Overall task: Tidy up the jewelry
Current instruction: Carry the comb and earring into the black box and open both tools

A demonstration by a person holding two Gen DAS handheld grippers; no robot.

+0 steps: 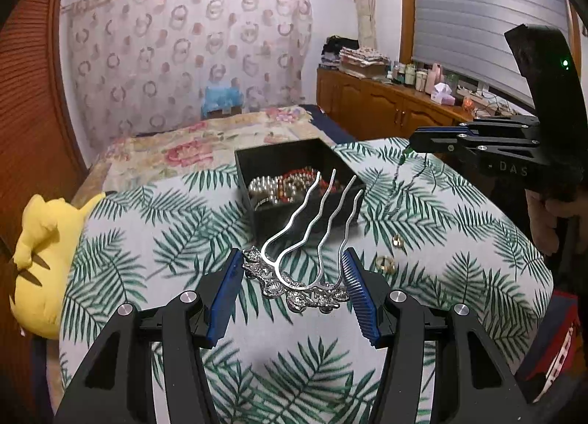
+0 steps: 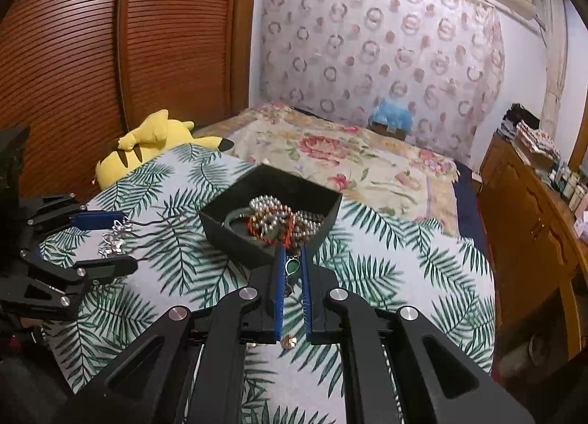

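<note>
A black jewelry box (image 1: 294, 203) (image 2: 235, 236) stands on the palm-leaf cloth, holding pearl and red bead strings (image 2: 279, 218). My left gripper (image 1: 292, 258) is shut on a silver hair comb (image 1: 301, 277) by its ornate base, prongs pointing toward the box; it also shows in the right wrist view (image 2: 114, 240). My right gripper (image 2: 292, 258) is shut on a green pendant (image 2: 293, 265) whose thin chain hangs down (image 1: 398, 174), just before the box's near edge. Two gold rings (image 1: 385, 263) (image 1: 397, 240) lie on the cloth right of the comb.
A yellow plush toy (image 1: 40, 255) (image 2: 147, 144) lies at the cloth's left edge. A floral bed (image 2: 349, 163) lies behind the box. A wooden cabinet (image 1: 386, 107) with bottles runs along the right wall. A small gold piece (image 2: 289, 341) lies under my right gripper.
</note>
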